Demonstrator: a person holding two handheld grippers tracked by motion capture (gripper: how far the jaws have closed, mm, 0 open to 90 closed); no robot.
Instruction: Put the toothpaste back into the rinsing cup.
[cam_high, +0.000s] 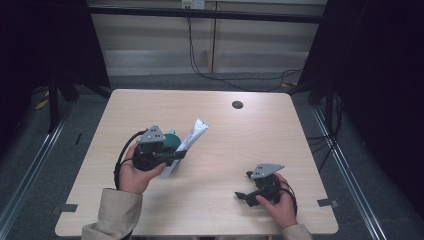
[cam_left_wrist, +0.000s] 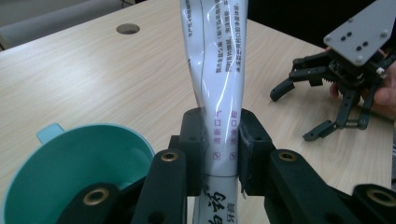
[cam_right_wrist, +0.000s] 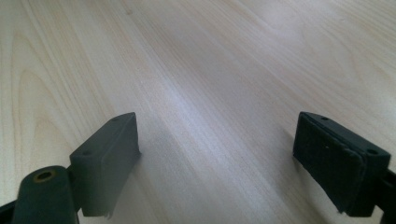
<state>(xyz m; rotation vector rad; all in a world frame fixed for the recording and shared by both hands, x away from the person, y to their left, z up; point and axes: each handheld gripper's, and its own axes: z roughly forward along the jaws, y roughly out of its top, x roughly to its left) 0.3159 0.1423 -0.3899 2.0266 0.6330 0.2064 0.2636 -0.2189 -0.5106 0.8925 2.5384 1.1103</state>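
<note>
Left gripper (cam_left_wrist: 219, 144) has its jaws pressed tight on the lower part of a white toothpaste tube (cam_left_wrist: 219, 60), which stands up and leans away from the hand, lifted clear of the table (cam_high: 240, 145). In the high view that gripper (cam_high: 176, 155) sits over the near left of the table, the tube (cam_high: 190, 140) slanting up and to the right from it. Just beside and below the held tube is a teal cup (cam_left_wrist: 70, 172), its mouth open and nothing visible inside.

Right gripper (cam_right_wrist: 217, 163) rests low over bare wood with its jaws spread wide and nothing between them; in the high view it (cam_high: 243, 196) waits at the near right, well apart from the tube.

My guess is that the carrying step is in hand: the tube is gripped and raised, not yet placed. Next it likely needs swinging over the cup mouth, tipping upright and lowering in before the jaws let go.
</note>
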